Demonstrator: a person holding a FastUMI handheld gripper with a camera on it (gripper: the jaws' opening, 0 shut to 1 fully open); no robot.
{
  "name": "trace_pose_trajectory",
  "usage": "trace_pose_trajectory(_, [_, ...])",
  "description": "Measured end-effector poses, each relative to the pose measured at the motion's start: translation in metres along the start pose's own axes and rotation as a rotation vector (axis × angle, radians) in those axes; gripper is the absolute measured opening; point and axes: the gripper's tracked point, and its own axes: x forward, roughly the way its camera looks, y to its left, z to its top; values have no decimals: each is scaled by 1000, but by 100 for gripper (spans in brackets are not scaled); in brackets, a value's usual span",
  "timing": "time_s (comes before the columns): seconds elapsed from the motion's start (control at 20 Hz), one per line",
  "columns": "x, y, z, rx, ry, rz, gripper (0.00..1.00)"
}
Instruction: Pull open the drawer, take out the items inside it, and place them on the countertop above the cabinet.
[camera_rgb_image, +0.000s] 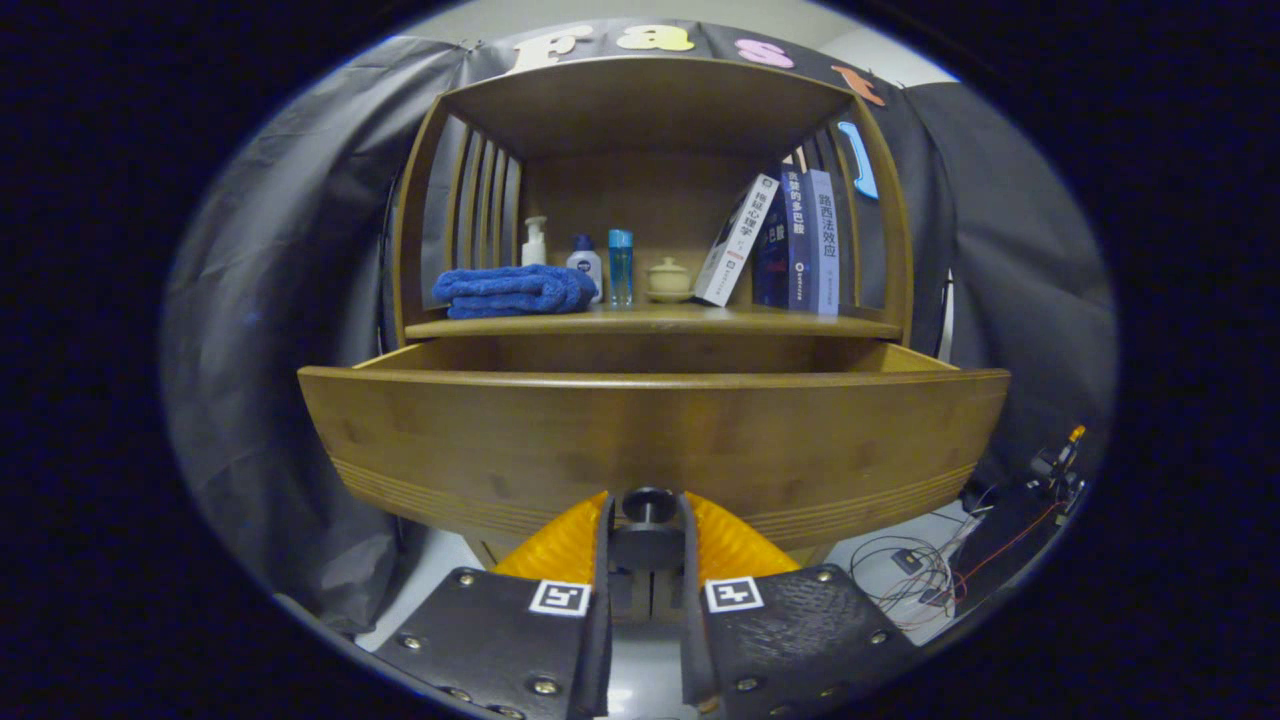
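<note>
Grey book spine (826, 238) titled 路西法效应

The drawer (650, 430) stood pulled out below the surface (650, 322), where a towel (512, 290) lay left of bottles (585, 265) and books (790, 240); the gripper (648, 540) closed on its knob (648, 503).

Drawer (650, 440): brown wood, grooved lines along the lower front; dark knob (649, 503). Gripper (648, 560): orange ribbed fingers (560, 548) closed on the knob, black plates marked with black-and-white square tags. Towel (512, 290): blue. Bottle (620, 265): light blue. Lidded jar (669, 279): cream.
</note>
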Motion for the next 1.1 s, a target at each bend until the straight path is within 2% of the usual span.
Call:
trace_pose_trajectory(0.6, [-29,-1,-10,42,-4,-12,27])
trace_pose_trajectory(0.7, [-30,1,-8,48,0,3,35])
trace_pose_trajectory(0.8, [-36,9,7,70,-41,24,45])
trace_pose_trajectory(1.1, [-30,14,90,88,-153,17,45])
